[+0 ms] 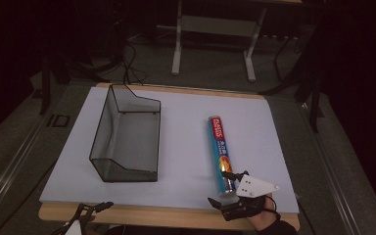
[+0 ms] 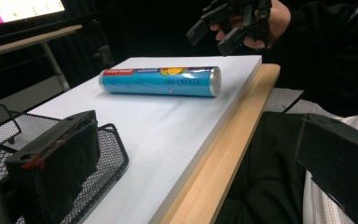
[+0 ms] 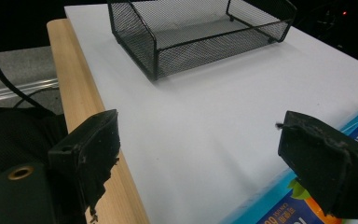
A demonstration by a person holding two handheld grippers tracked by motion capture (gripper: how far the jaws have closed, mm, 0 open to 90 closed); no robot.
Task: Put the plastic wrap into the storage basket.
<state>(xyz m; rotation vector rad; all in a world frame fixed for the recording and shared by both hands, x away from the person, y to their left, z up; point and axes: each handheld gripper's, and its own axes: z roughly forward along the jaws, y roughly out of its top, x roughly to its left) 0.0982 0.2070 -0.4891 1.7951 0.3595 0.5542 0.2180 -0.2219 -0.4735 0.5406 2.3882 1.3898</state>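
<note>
Overhead, I see my right gripper (image 1: pixel 224 188) spread at the near end of the blue tube (image 1: pixel 222 152), right of the mesh tray (image 1: pixel 125 133). Left gripper (image 2: pixel 191 158) view: jaws wide apart, tube lying far ahead. Right gripper view: jaws spread, tube at right.

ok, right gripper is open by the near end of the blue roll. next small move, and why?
Probably shift the right gripper sideways and down until its open jaws straddle the blue roll, then close. In the right gripper view the roll sits at one jaw, not between them. The mesh tray stands apart and holds nothing, a likely destination.
</note>
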